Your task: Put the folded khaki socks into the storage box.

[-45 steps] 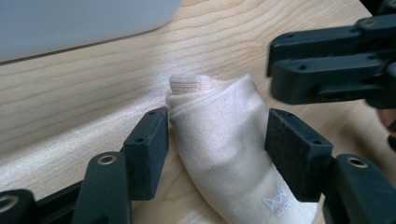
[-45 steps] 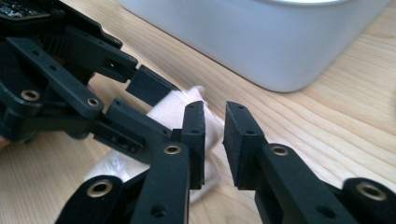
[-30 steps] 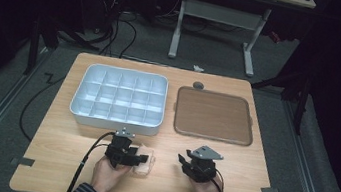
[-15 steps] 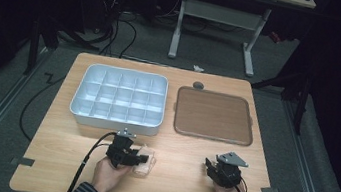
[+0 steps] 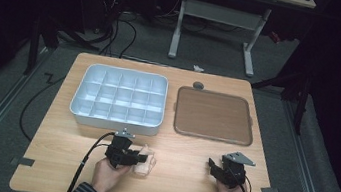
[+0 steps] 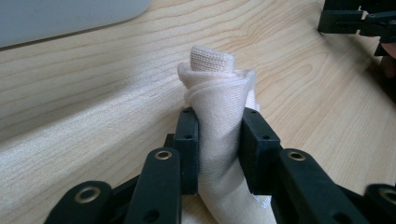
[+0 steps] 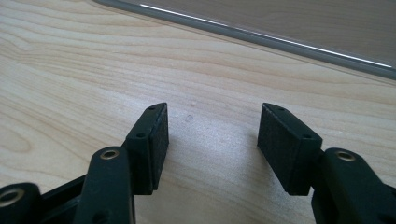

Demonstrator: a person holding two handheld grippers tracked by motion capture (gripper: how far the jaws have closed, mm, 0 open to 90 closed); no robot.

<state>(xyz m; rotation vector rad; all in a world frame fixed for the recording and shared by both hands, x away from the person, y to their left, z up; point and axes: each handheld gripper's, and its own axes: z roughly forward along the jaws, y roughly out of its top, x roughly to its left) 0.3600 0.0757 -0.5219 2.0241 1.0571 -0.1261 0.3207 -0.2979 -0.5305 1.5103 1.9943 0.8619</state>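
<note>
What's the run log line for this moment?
left gripper: closing, pinching rolled cloth | right gripper: opening, nothing between jaws | divided tray: no cloth inside

Organizer (image 5: 118,99): pale grey tray split into a grid of compartments; sits on the far-left part of the table, its long side along the far edge.
Brown tray (image 5: 214,115): flat, shallow, rounded corners; far-right part of the table, just beside the organizer, not touching it.
Knob (image 5: 198,85): small, dark, round; at the far edge, just behind the brown tray.
Table (image 5: 181,183): light wood grain, rounded corners.
Tape (image 5: 22,161): grey strips at the near-left and near-right edges.
Desk (image 5: 215,16): white frame, on the floor beyond the table.
</note>
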